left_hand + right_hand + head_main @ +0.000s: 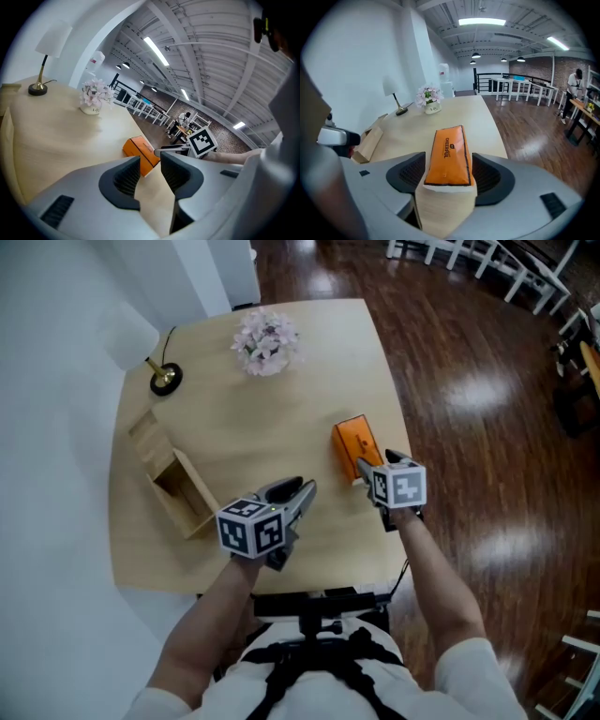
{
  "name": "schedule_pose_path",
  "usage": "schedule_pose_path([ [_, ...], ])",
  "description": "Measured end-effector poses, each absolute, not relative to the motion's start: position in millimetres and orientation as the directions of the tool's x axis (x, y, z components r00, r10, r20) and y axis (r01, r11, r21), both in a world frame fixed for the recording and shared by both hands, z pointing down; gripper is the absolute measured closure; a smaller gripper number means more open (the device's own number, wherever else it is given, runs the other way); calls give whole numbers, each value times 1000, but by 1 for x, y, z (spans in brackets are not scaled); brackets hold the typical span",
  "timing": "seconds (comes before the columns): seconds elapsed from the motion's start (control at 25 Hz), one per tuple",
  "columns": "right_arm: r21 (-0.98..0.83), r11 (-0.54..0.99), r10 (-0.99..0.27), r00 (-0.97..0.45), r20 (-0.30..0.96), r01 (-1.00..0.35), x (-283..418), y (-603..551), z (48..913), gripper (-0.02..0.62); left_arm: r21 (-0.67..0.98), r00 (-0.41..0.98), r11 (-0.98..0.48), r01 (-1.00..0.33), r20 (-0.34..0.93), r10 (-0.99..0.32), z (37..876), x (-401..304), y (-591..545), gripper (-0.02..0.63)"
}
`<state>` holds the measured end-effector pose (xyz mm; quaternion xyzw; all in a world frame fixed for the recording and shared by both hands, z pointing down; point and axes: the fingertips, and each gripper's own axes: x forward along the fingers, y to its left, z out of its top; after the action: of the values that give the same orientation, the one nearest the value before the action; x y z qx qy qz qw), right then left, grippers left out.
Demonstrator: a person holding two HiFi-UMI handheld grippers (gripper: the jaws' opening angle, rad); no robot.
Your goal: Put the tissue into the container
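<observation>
Task barely begun: the orange tissue pack [353, 442] lies on the desk [281, 381], well apart from the open wooden container [183, 488], its near end between the wide-spread, unclamped jaws of the right hand-held gripper [447, 174], while the left hand-held gripper [150, 161], jaws slightly apart, holds nothing.

A pale wood table [281, 409] stands on a dark, glossy wood floor [487, 427]. Near its far edge sits a small pot of pink-white flowers [266, 341]. Left of it is a lamp [165, 379] with a brass base and white shade. White furniture [487, 263] stands beyond, and a person [573, 91] is near it.
</observation>
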<state>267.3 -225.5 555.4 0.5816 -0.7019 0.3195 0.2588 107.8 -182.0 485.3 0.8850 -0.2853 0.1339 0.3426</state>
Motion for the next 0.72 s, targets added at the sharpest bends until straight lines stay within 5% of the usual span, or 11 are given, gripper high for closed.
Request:
schedule_pose_path([
  [0.72, -221, 207, -543, -299, 785, -953, 264, -262, 601, 259, 510, 768, -582, -634, 502, -397, 522, 154, -211, 476],
])
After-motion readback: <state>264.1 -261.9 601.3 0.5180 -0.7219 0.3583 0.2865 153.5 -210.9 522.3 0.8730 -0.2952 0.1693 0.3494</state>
